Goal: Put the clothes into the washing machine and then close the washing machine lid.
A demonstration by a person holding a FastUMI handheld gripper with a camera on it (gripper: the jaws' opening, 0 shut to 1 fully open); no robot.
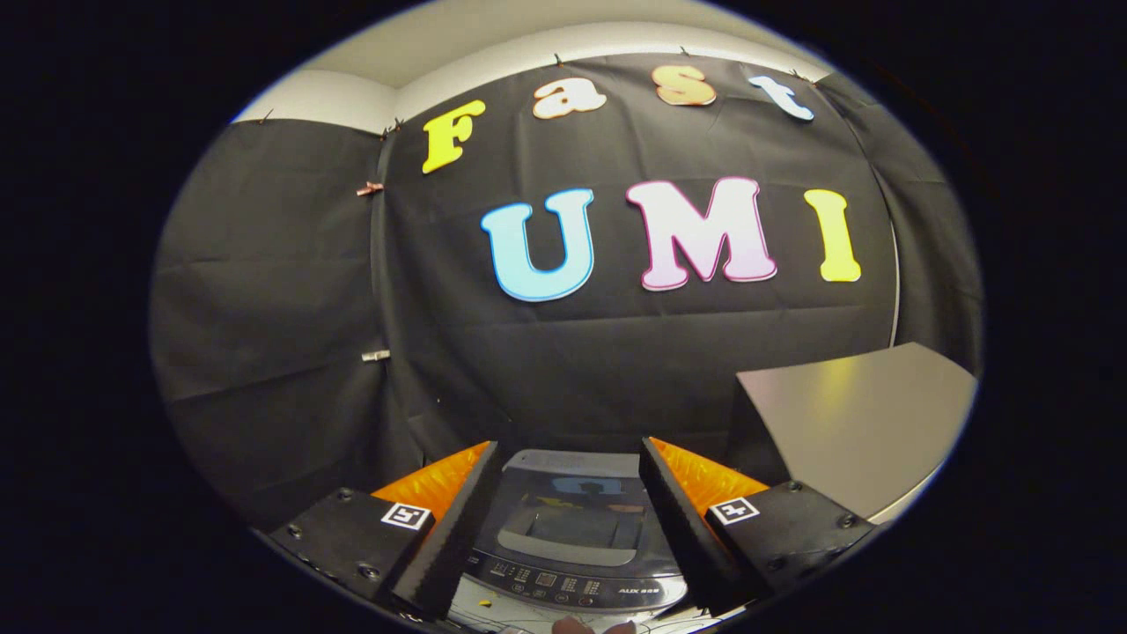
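Grey table (863, 414) beside the washing machine (572, 537).

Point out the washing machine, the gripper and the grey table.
washing machine (570, 535): gripper view, on its closed lid.
gripper (568, 458): gripper view, midway between its open fingertips.
grey table (858, 423): gripper view, on its bare top.

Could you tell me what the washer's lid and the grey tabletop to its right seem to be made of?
Lid: probably dark glossy glass or plastic, since it mirrors the wall; its grey front handle looks like matte plastic. Tabletop: a smooth satin surface, perhaps laminate or painted board, going by its soft sheen and crisp edge. The gripper hangs above the washer, jaws open, gripping nothing.
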